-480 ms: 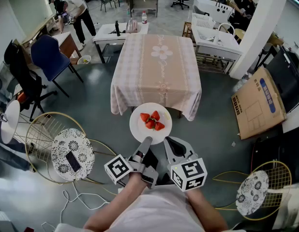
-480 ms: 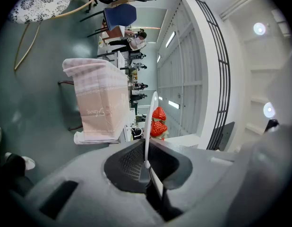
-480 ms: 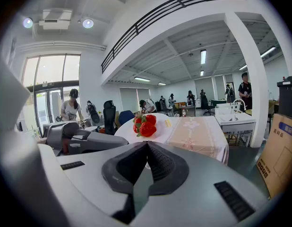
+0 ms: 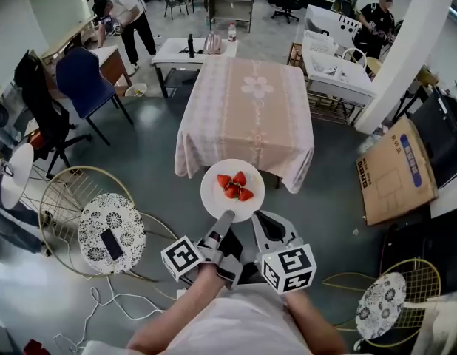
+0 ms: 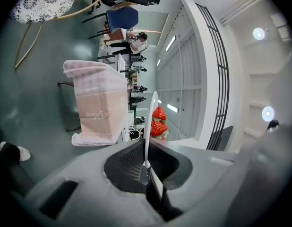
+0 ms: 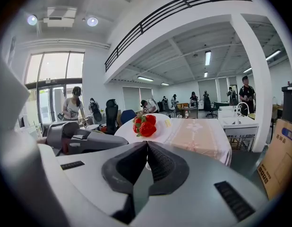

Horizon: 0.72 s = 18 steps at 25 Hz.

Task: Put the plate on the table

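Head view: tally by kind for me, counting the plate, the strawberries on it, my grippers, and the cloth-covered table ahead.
Plate: 1
Strawberries: 4
Grippers: 2, left gripper and right gripper
Cloth-covered table: 1
Total: 8

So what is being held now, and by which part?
The left gripper holds the plate of strawberries by its near rim; the right gripper, shut, holds nothing.
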Each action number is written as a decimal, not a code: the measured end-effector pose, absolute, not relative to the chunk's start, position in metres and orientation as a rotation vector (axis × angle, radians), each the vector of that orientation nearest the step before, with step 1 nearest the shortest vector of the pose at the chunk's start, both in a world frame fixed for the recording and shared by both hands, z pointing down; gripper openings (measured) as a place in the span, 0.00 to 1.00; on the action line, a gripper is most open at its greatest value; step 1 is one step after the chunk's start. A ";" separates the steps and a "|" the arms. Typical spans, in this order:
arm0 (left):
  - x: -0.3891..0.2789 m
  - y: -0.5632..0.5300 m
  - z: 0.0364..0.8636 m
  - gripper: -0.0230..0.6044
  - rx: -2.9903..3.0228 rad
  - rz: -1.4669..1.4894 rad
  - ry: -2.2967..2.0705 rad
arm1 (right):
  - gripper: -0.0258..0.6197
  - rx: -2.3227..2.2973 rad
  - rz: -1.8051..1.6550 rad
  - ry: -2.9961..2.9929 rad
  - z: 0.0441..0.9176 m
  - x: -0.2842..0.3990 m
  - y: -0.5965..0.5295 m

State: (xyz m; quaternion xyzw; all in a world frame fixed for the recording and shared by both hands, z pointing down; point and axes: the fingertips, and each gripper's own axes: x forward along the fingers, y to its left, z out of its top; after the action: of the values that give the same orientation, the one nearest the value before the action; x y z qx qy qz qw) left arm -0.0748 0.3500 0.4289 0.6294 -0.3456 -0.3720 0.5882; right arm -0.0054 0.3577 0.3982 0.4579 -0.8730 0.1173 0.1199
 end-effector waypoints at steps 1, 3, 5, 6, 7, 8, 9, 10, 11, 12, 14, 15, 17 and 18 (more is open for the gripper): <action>-0.075 0.349 0.428 0.07 1.464 -0.868 -0.804 | 0.05 1.340 0.344 -2.553 0.398 -0.005 0.357; -0.074 0.347 0.428 0.07 1.461 -0.873 -0.805 | 0.05 1.338 0.352 -2.558 0.399 -0.005 0.355; -0.073 0.346 0.429 0.07 1.459 -0.876 -0.812 | 0.05 1.333 0.358 -2.564 0.401 -0.004 0.355; -0.072 0.346 0.430 0.07 1.457 -0.874 -0.818 | 0.05 1.331 0.361 -2.568 0.402 -0.003 0.354; -0.072 0.345 0.431 0.07 1.454 -0.871 -0.824 | 0.05 1.330 0.365 -2.571 0.403 -0.002 0.352; -0.071 0.343 0.432 0.07 1.451 -0.868 -0.828 | 0.05 1.328 0.372 -2.573 0.404 -0.002 0.350; -0.071 0.341 0.433 0.07 1.449 -0.867 -0.831 | 0.05 1.325 0.382 -2.576 0.405 -0.001 0.348; -0.070 0.339 0.435 0.07 1.446 -0.865 -0.833 | 0.05 1.320 0.393 -2.579 0.408 -0.001 0.346; -0.069 0.337 0.438 0.07 1.442 -0.862 -0.836 | 0.05 1.316 0.404 -2.582 0.410 -0.001 0.344; -0.069 0.334 0.441 0.07 1.439 -0.858 -0.841 | 0.05 1.314 0.413 -2.584 0.413 0.000 0.340; -0.066 0.326 0.446 0.07 1.434 -0.846 -0.853 | 0.05 1.314 0.430 -2.588 0.417 0.003 0.331; -0.065 0.322 0.448 0.07 1.432 -0.841 -0.857 | 0.05 1.315 0.441 -2.588 0.418 0.006 0.325; -0.060 0.311 0.451 0.07 1.426 -0.830 -0.864 | 0.05 1.320 0.462 -2.586 0.420 0.012 0.313; -0.057 0.305 0.452 0.07 1.423 -0.825 -0.867 | 0.05 1.321 0.472 -2.584 0.421 0.016 0.306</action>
State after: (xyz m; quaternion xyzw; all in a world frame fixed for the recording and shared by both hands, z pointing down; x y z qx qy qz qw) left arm -0.0568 0.3048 0.4519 0.6133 -0.3736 -0.3554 0.5983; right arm 0.0156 0.3058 0.4214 0.4471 -0.8744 0.1599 0.1002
